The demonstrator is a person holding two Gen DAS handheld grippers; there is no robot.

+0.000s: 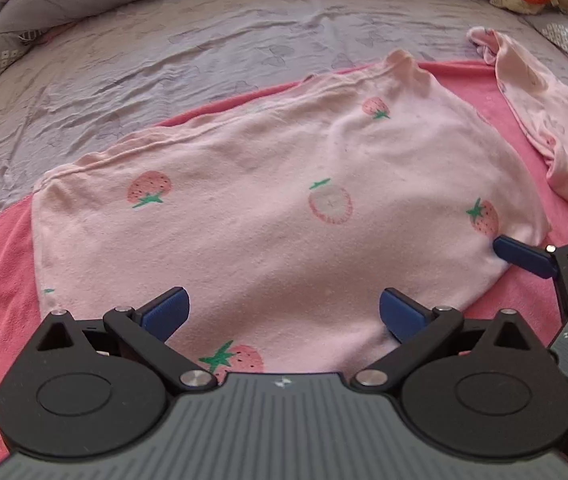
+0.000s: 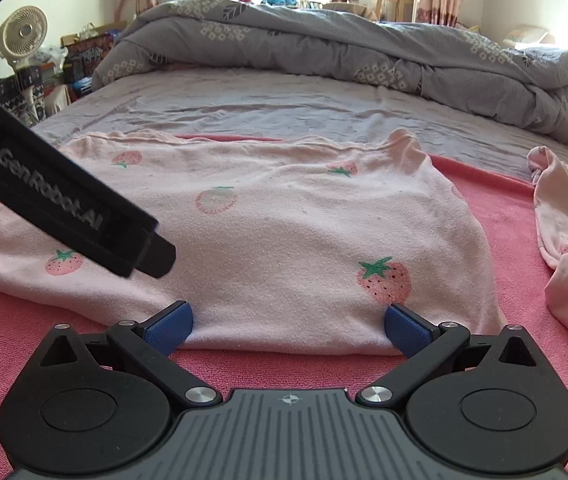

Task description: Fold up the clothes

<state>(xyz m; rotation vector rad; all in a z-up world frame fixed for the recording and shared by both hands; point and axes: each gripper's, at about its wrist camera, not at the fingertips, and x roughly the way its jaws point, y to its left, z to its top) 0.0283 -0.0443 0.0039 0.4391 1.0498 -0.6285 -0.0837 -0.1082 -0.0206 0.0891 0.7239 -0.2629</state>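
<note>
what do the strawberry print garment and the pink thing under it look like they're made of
Strawberry print garment: looks like soft brushed cotton knit, matte; slightly fuzzy surface, limp wrinkles, stitched hem along the far edge. Could be a blend.

Pink towel beneath: seems to be terry or microfibre, matte; fine nubbly pile and a bound edge. Exact fibre can't be told.

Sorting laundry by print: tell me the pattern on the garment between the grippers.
Pale pink garment printed with pink strawberries and green leaves, clearest in the right wrist view.

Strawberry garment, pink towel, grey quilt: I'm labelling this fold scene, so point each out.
strawberry garment (image 2: 284, 240), right wrist view, middle of the cloth.
pink towel (image 2: 496, 208), right wrist view, bare part.
grey quilt (image 2: 324, 44), right wrist view, top fold.
</note>
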